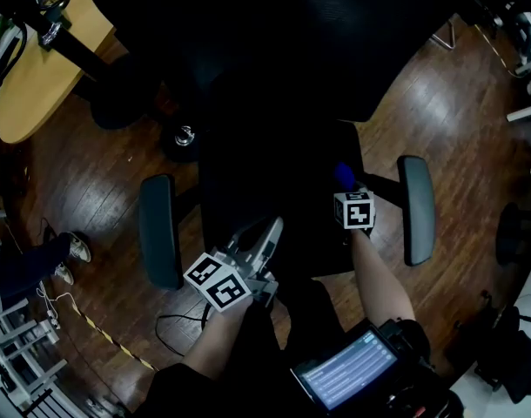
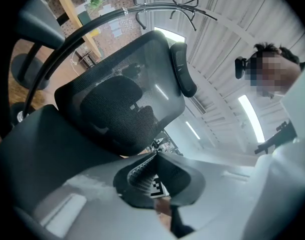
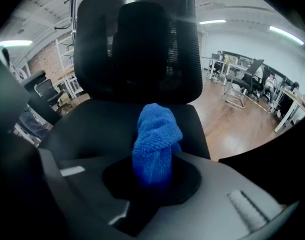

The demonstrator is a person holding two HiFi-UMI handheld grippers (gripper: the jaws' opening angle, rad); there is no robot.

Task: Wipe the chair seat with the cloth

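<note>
A black office chair fills the middle of the head view, its seat (image 1: 265, 190) between two grey armrests (image 1: 159, 229) (image 1: 417, 207). My right gripper (image 1: 346, 185) hovers over the seat's right side, shut on a bunched blue cloth (image 1: 344, 175). In the right gripper view the cloth (image 3: 155, 141) sticks up out of the right gripper (image 3: 155, 161), above the seat (image 3: 102, 126) and facing the mesh backrest (image 3: 137, 44). My left gripper (image 1: 267, 238) is at the seat's front edge, tilted upward. Its fingertips (image 2: 156, 154) meet, with nothing between them.
A wooden table (image 1: 39, 68) stands at the back left, with another chair's base (image 1: 183, 136) beside it. A person's shoes (image 1: 74, 251) and a cable (image 1: 174, 320) are on the wooden floor at left. Desks and seated people (image 3: 262, 79) are far right.
</note>
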